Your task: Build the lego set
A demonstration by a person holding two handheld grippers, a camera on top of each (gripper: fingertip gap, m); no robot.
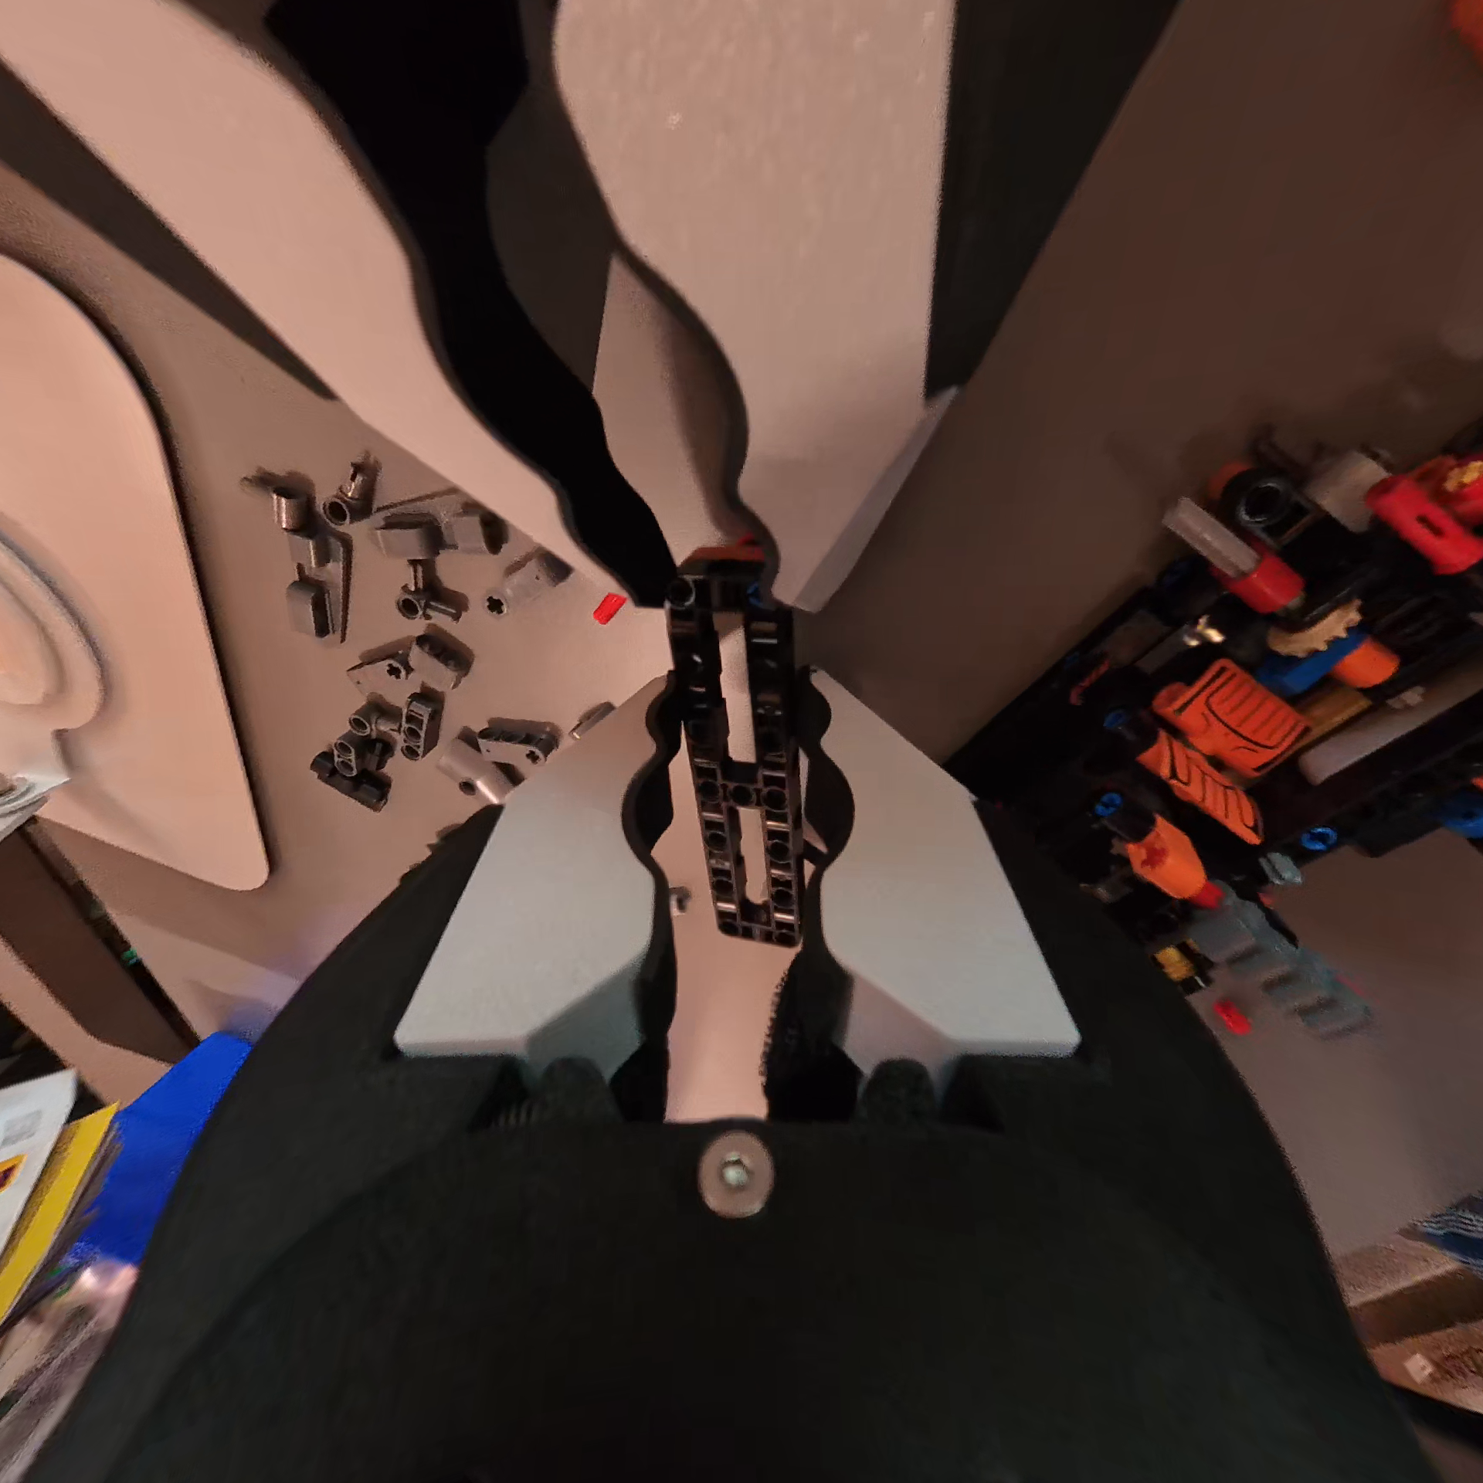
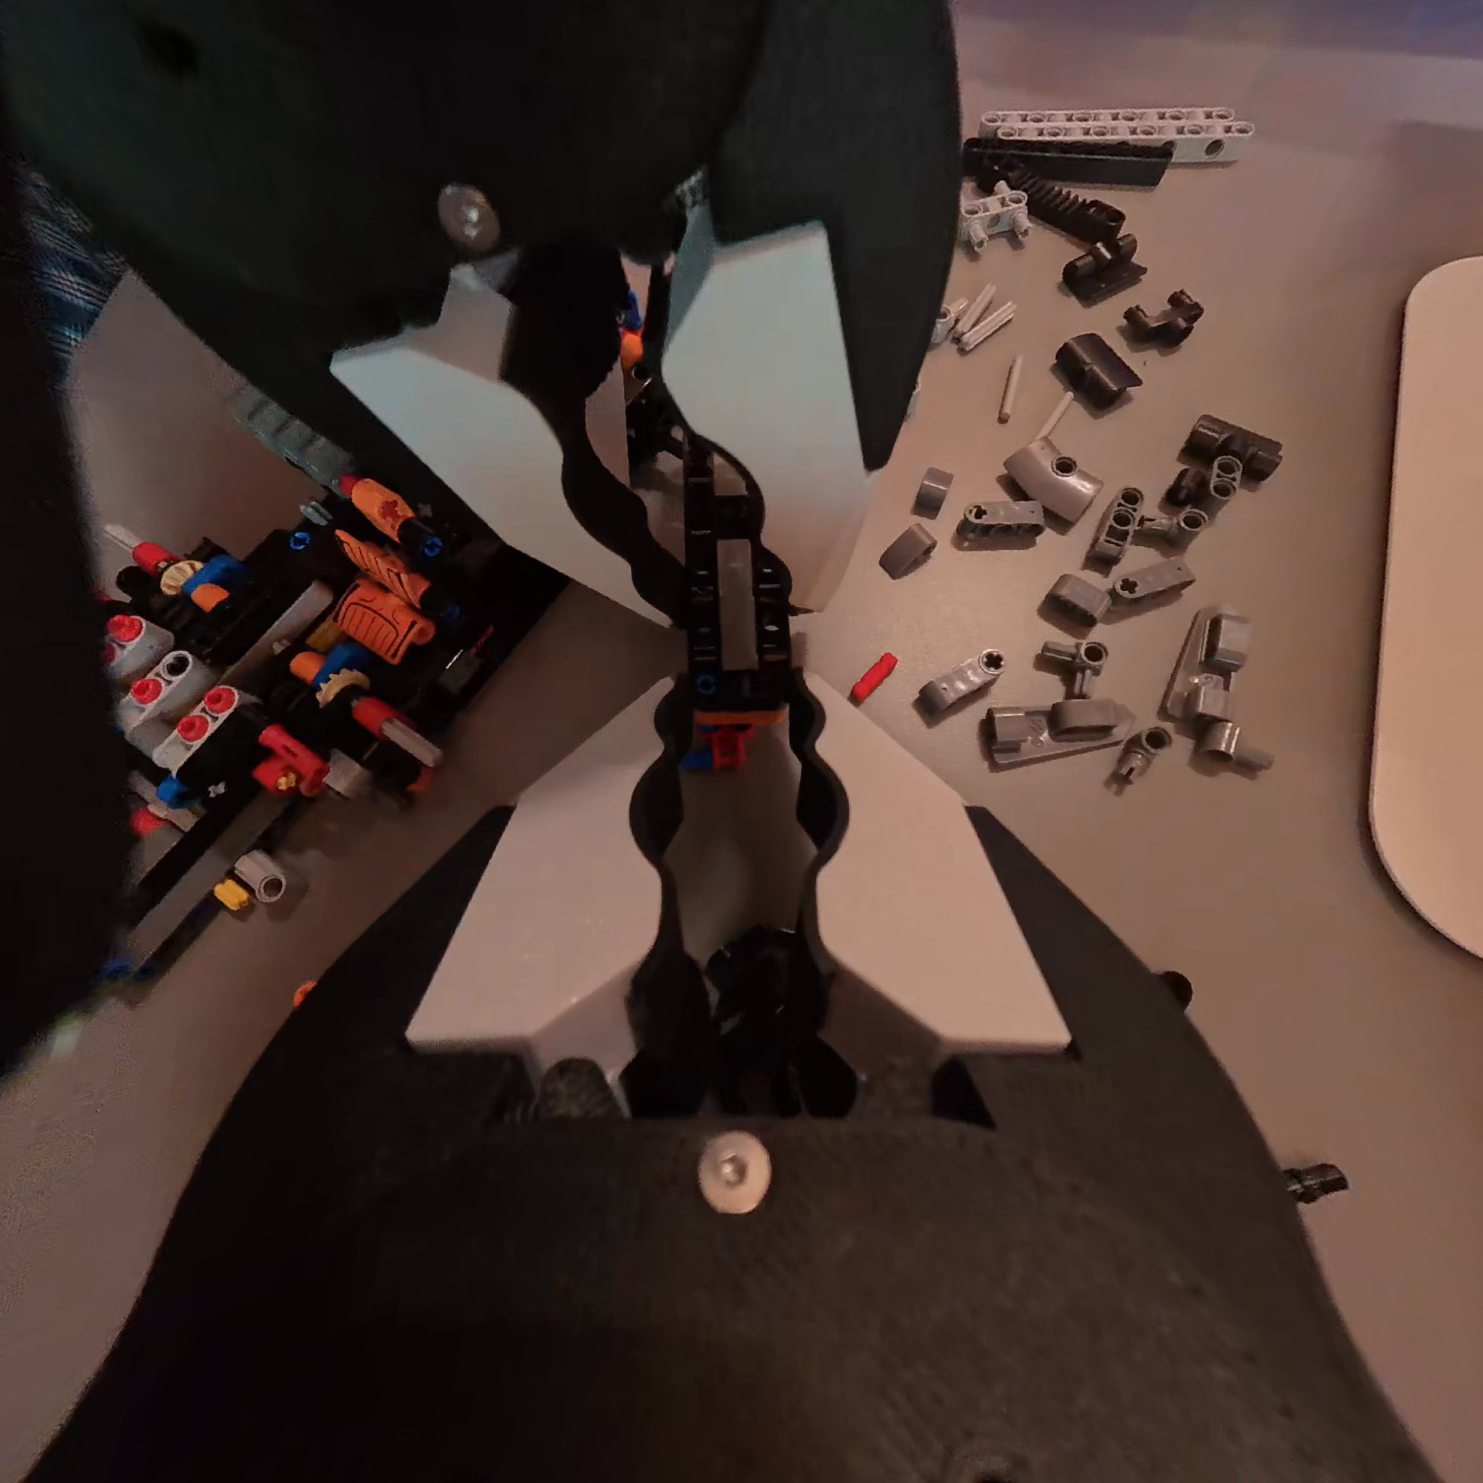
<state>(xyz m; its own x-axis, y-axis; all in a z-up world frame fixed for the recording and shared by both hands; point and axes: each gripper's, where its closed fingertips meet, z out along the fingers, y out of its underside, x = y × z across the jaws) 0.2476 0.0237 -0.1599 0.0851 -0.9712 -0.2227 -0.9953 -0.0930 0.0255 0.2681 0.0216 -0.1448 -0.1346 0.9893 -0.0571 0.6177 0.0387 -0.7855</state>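
Where both grippers meet: black holed frame [image 1: 742,770], red-orange end piece [image 2: 734,722].

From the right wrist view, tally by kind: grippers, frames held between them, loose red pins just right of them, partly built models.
grippers: 2, the left gripper and the right gripper
black frame: 1
red pin: 1
partly built model: 1
total: 5

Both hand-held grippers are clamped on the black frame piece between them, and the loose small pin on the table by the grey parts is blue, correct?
Not quite: the loose pin is red, as the right wrist view shows. The rest holds: the left hand-held gripper and right hand-held gripper both grip the black frame piece, beside the grey parts.
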